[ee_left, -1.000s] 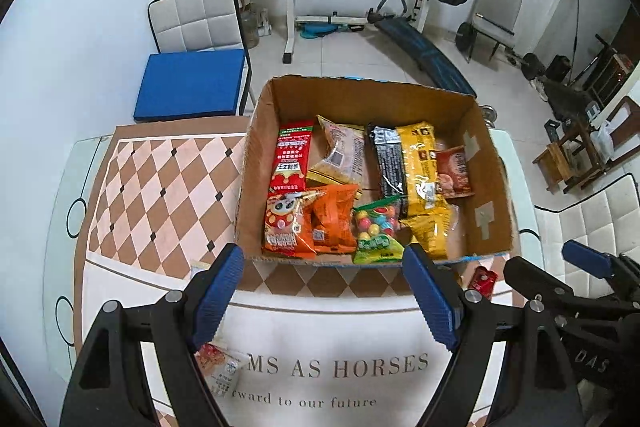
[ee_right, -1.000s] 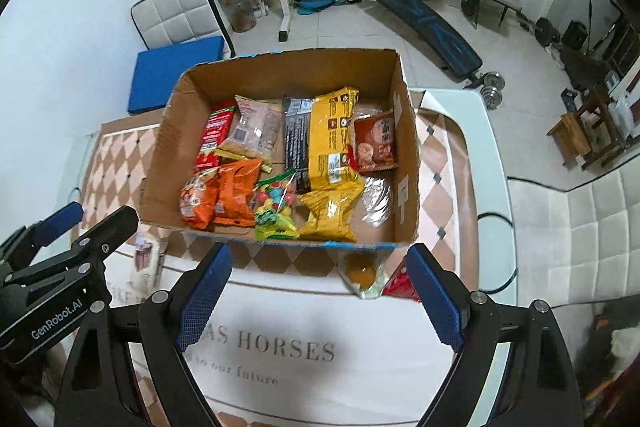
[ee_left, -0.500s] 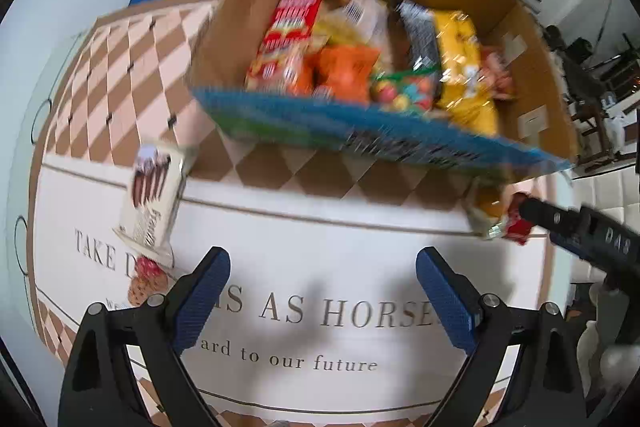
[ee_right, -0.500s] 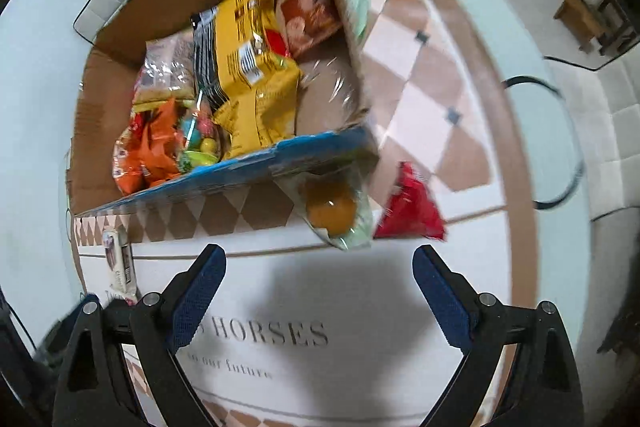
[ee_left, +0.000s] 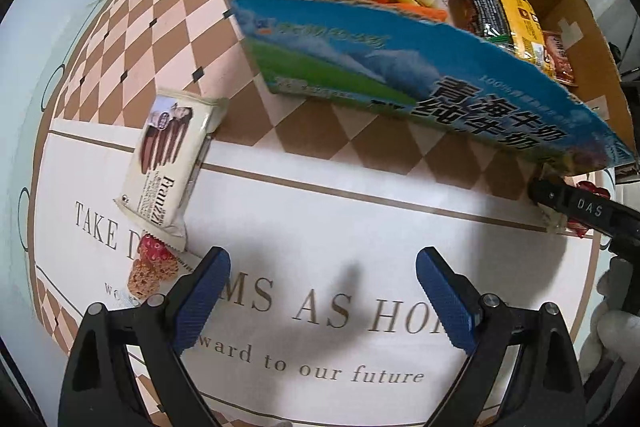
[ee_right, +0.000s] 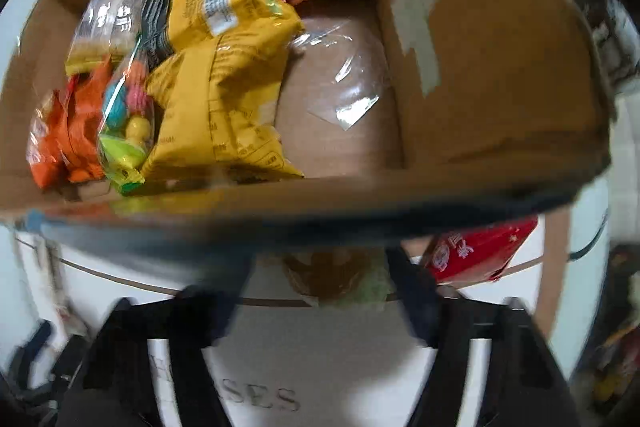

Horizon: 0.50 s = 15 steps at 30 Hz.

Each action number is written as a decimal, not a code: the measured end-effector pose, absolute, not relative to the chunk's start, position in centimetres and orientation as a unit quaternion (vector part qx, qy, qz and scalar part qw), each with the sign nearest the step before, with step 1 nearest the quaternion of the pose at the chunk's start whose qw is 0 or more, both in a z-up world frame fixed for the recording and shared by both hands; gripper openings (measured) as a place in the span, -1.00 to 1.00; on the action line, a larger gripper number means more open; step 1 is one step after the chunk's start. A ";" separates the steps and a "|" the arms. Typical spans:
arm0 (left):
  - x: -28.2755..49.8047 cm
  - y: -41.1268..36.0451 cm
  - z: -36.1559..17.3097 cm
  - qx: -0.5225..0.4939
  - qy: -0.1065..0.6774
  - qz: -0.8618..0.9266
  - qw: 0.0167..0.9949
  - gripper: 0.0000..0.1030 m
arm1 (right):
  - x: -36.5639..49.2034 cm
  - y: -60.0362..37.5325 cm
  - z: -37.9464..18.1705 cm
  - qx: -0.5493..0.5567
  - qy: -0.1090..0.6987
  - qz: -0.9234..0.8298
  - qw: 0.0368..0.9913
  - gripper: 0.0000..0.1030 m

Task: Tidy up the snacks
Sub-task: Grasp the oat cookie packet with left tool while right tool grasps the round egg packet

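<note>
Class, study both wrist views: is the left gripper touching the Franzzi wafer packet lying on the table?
Apart. The left wrist view shows the left gripper with open jaws over bare tablecloth, and cloth shows between its nearer pad and the Franzzi wafer packet.

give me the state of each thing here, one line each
cardboard box: open-topped, upright on the table, holding many snack packs
Franzzi wafer pack: sealed, flat on the table, outside the box
left gripper: open, nothing between the pads
right gripper: jaws have just been closing around the clear-wrapped pastry; blur hides contact
red packet: on the table beside the pastry, outside the box
</note>
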<state>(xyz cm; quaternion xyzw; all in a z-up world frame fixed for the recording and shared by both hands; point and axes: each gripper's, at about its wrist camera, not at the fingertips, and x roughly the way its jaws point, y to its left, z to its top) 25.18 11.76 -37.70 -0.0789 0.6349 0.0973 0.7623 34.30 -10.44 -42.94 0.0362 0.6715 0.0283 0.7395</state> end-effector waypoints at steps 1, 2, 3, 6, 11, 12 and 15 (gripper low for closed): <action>25.0 12.0 -37.7 -0.079 0.635 0.099 0.762 0.85 | 34.1 -10.2 -42.9 0.033 0.670 0.030 0.741 0.22; 24.8 12.2 -37.7 -0.077 0.635 0.101 0.762 0.85 | 33.9 -9.9 -42.7 0.024 0.666 0.031 0.745 0.12; 24.6 12.4 -37.7 -0.074 0.636 0.104 0.761 0.85 | 33.6 -9.6 -42.5 0.015 0.664 0.032 0.747 0.05; 23.7 13.4 -37.3 -0.060 0.635 0.108 0.763 0.85 | 32.4 -8.6 -41.6 0.023 0.664 0.052 0.745 -0.04; 21.5 16.9 -37.5 -0.036 0.652 0.116 0.749 0.85 | 29.6 -6.7 -40.9 0.047 0.673 0.092 0.733 -0.04; 21.1 17.7 -37.6 -0.036 0.657 0.117 0.743 0.85 | 29.1 -6.4 -41.0 0.056 0.676 0.099 0.728 -0.04; 20.1 20.0 -38.4 -0.044 0.672 0.115 0.730 0.85 | 27.4 -4.6 -41.2 0.067 0.688 0.123 0.712 -0.04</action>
